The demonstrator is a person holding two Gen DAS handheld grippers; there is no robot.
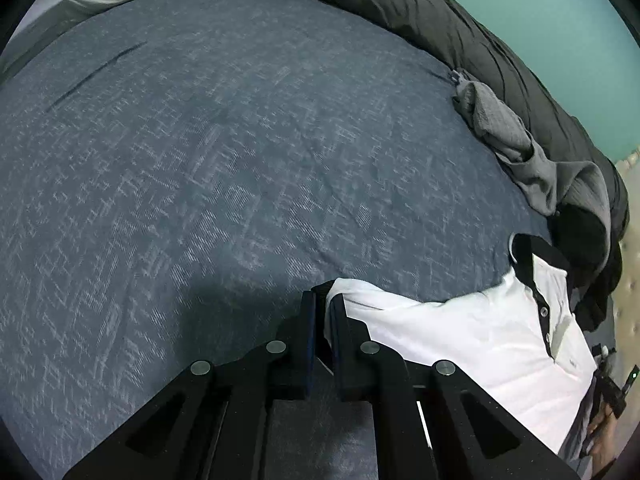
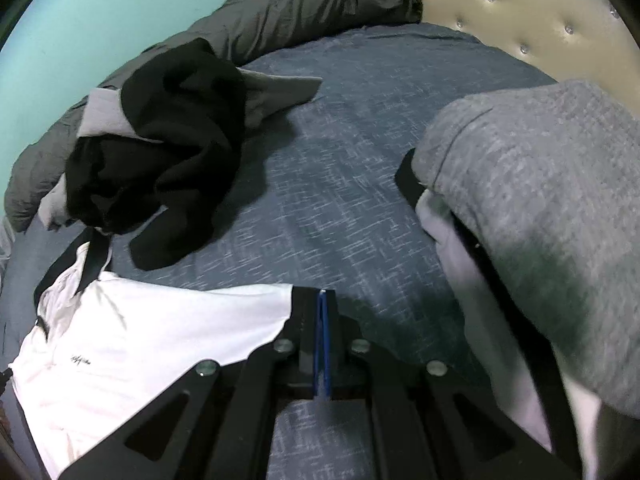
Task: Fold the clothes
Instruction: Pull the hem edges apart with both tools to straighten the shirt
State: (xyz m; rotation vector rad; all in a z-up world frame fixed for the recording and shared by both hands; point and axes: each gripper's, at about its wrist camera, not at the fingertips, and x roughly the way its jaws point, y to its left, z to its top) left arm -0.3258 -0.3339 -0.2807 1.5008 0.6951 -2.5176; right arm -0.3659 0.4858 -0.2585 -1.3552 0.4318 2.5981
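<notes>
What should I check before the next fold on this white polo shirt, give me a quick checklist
1. Left hand-held gripper pinching the white polo shirt at its sleeve edge: ok.
2. Right hand-held gripper shut on the other sleeve: ok.
3. Shirt lying flat: cannot tell, its lower part is out of view.
4. Bedspread ahead bare for folding: ok.
5. Black garment off the collar: not ok, it touches it.
</notes>
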